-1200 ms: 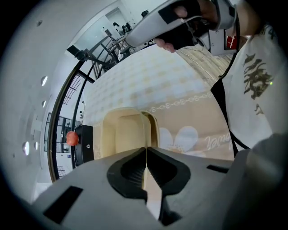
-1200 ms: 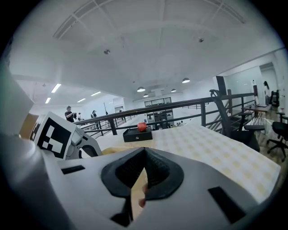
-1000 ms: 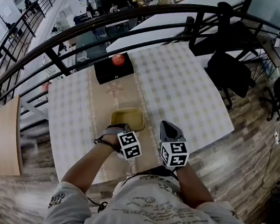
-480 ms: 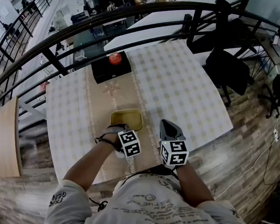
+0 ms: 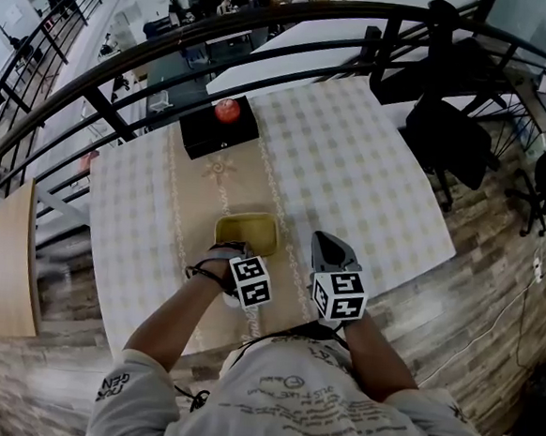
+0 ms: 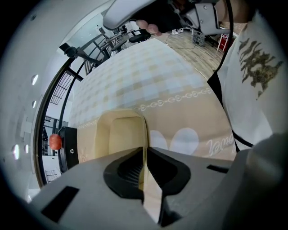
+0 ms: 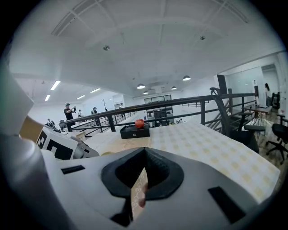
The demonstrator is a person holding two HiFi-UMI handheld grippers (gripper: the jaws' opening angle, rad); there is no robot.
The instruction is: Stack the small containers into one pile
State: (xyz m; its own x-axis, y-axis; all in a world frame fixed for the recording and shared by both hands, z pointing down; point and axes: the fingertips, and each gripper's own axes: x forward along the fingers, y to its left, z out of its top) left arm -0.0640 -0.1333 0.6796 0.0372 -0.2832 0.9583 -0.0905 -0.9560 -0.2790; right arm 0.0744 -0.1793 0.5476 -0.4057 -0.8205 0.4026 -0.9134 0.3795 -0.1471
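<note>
Currently my left gripper (image 6: 144, 155) is clamped on the yellow container's (image 6: 120, 134) near wall; my right gripper (image 7: 143, 157), beside it, has its jaws together, empty.

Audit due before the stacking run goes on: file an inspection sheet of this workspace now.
Surface: table under a checked cloth, with a beige runner down the middle.
Job's things: one yellow container on the runner; no other container seen.
Clutter: black box at the far edge, with a red apple on top.
Tools: left tool shut on the yellow container's rim; right tool shut with nothing between its jaws, to the right of the container.
Cables: one thin cable on the floor to the right.
Surroundings: black railing, office chair, wooden floor.
</note>
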